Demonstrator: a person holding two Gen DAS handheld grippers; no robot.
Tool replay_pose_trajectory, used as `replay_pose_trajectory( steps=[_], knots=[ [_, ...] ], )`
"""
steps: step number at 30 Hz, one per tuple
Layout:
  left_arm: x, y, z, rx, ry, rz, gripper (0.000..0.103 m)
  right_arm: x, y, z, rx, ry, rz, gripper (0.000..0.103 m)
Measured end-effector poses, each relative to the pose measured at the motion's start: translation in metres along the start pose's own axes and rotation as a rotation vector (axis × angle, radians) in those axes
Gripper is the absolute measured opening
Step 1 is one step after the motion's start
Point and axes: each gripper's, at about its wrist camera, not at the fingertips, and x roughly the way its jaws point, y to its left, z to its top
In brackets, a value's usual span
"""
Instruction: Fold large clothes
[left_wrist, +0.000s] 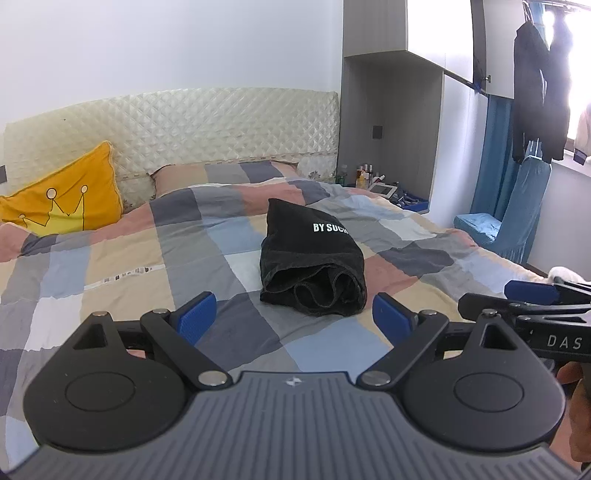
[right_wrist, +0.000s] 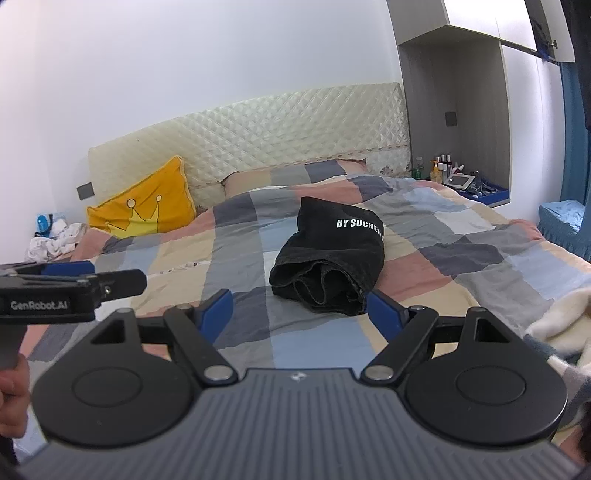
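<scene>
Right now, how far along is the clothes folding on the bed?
Done: one black printed garment lies folded into a bundle on the checked patchwork quilt. In hand: nothing; the left gripper and right gripper are both open and empty. Left: a fluffy cream-white garment lies unfolded at the bed's right edge.

Both wrist views low over bed (left_wrist: 110, 266), facing headboard (right_wrist: 258, 125), side by side; share bed.

Left hand-held gripper (left_wrist: 293, 314) gapes wide before a folded black garment (left_wrist: 312, 264) on the checked bedspread (left_wrist: 110, 266)
</scene>
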Motion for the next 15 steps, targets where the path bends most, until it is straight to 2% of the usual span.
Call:
replay_pose_trajectory(
  steps=[15],
  knots=[
    [-0.002,0.014,-0.024,-0.032,-0.001,0.001,0.094,-0.005,0.010,-0.021,0.008,0.012,-0.023,0.082]
  ],
)
